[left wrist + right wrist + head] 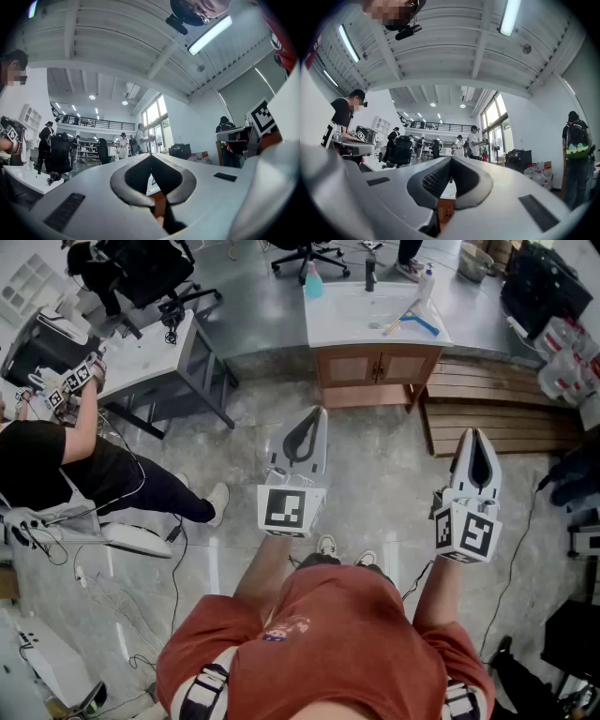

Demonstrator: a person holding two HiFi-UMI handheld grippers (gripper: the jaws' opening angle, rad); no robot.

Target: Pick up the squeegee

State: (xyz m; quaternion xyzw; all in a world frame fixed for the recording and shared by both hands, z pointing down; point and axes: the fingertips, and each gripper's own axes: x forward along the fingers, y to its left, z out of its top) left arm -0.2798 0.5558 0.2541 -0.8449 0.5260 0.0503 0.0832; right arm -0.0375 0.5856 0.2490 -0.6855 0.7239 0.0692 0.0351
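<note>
The squeegee (413,319) is shown plainly only by the head view, laid on the far white counter (347,322), whereas dark ribbed pads (437,180) are revealed by the gripper views, the smooth white left gripper (318,412) and right gripper (474,434) both being closed tip to tip on nothing.

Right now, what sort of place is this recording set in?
Probably an open-plan lab or workshop office: office chairs and desks on a bare concrete floor, a high ceiling with strip lights, and a railed upper gallery.
</note>
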